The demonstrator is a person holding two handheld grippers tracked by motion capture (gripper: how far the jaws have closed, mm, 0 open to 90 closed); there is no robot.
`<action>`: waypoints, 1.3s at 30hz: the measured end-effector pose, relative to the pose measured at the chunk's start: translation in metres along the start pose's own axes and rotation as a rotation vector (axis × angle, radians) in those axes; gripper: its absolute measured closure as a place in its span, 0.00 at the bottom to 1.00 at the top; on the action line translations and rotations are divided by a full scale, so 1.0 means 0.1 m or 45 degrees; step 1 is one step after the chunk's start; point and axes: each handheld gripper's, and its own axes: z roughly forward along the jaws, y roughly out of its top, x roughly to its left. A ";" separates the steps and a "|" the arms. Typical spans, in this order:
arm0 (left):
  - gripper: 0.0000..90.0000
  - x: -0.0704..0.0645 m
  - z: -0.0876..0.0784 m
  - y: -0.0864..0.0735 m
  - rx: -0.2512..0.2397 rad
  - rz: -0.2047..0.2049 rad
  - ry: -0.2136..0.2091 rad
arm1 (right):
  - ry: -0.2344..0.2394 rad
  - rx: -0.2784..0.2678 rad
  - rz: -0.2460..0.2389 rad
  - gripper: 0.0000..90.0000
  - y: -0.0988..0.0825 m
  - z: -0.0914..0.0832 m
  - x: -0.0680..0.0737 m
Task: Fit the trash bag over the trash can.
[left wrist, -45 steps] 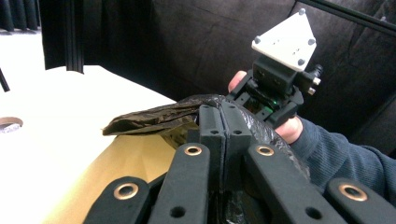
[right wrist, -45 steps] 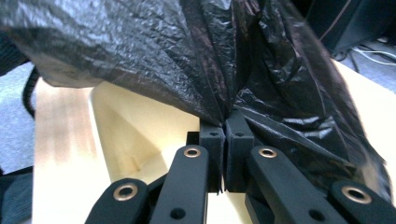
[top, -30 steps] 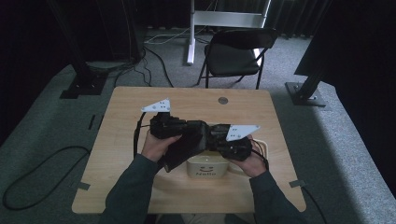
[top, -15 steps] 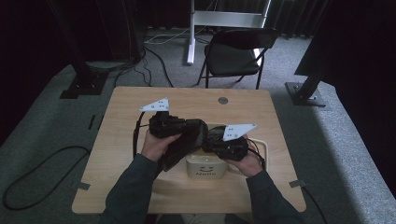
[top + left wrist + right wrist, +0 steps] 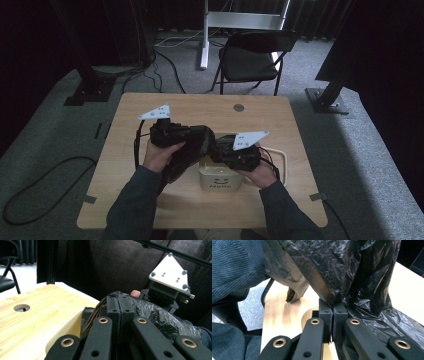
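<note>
Grey carpet runs around a pale wooden table [image 5: 150, 200], which has one round hole [image 5: 239, 107] near its far edge; beyond it stands one black folding chair [image 5: 250, 55], and dark curtains close off the back of the room. On the table sits one cream-coloured bin [image 5: 220, 177] (a smiling face and the word Hello show on its near side), with one black plastic bag [image 5: 192, 150] bunched over its left rim, just above the tabletop. Two grippers work on that bag. The left gripper [image 5: 119, 307] has its jaws pressed together on a fold of the bag, as its own view shows. The right gripper [image 5: 333, 311] likewise pinches the black film between closed jaws, the bag hanging above them. Two grey three-cornered plates top the grippers, and one cable [image 5: 30, 185] curls over the carpet at the left.
</note>
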 end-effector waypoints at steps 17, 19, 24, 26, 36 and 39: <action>1.00 0.04 -0.13 -0.02 -0.011 -0.008 0.039 | -0.026 0.003 -0.018 0.89 0.09 0.07 0.04; 1.00 0.05 -0.12 -0.02 -0.004 -0.007 0.038 | -0.062 0.013 -0.017 0.80 0.06 0.04 0.03; 1.00 0.05 -0.05 -0.02 0.001 -0.016 0.029 | -0.100 0.021 -0.001 0.68 0.01 -0.03 0.01; 1.00 0.06 -0.02 -0.02 0.015 -0.014 0.025 | -0.132 0.030 0.013 0.63 -0.04 -0.10 -0.01; 1.00 0.08 0.11 -0.03 0.035 -0.012 0.008 | -0.200 0.023 0.039 0.58 -0.17 -0.32 -0.05; 1.00 0.09 0.15 -0.04 0.044 -0.013 0.009 | -0.222 0.012 0.045 0.58 -0.20 -0.41 -0.06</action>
